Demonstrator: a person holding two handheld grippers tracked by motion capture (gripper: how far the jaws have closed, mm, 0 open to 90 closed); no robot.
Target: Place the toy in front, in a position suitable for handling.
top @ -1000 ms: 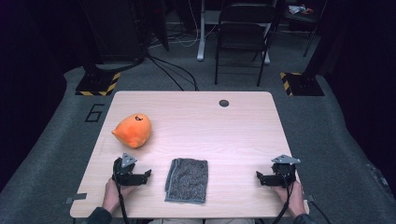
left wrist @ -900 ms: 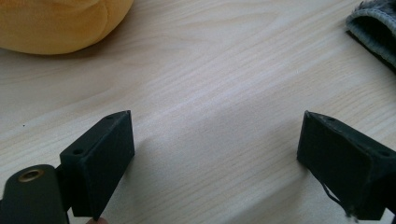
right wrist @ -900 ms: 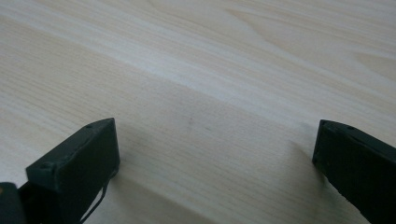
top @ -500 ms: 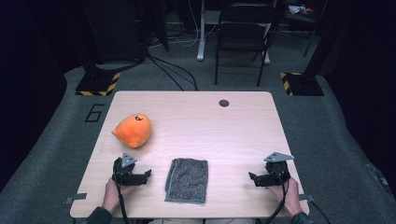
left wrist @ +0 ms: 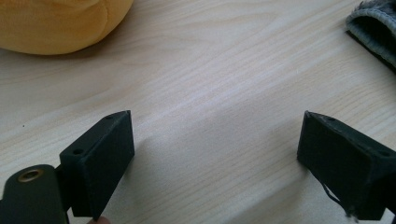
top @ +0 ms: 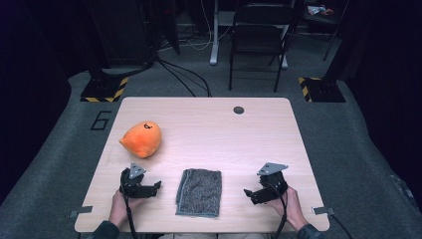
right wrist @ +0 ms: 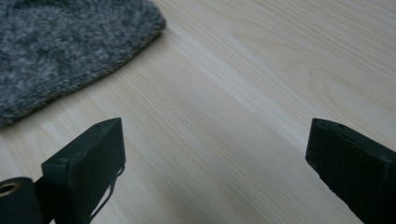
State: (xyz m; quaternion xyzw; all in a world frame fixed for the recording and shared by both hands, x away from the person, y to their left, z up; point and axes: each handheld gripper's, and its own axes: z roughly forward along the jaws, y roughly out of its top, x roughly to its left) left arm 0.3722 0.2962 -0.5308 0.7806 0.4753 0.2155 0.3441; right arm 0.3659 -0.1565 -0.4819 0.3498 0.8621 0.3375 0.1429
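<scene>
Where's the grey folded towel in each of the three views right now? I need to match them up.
High view: grey towel lies at the table's near edge, between the two grippers.
Left gripper view: towel's corner at the top right, beyond the right-hand jaw.
Right gripper view: towel fills the top left, beyond the left-hand jaw.
Shared landmark: the light wooden tabletop that it lies on.
</scene>
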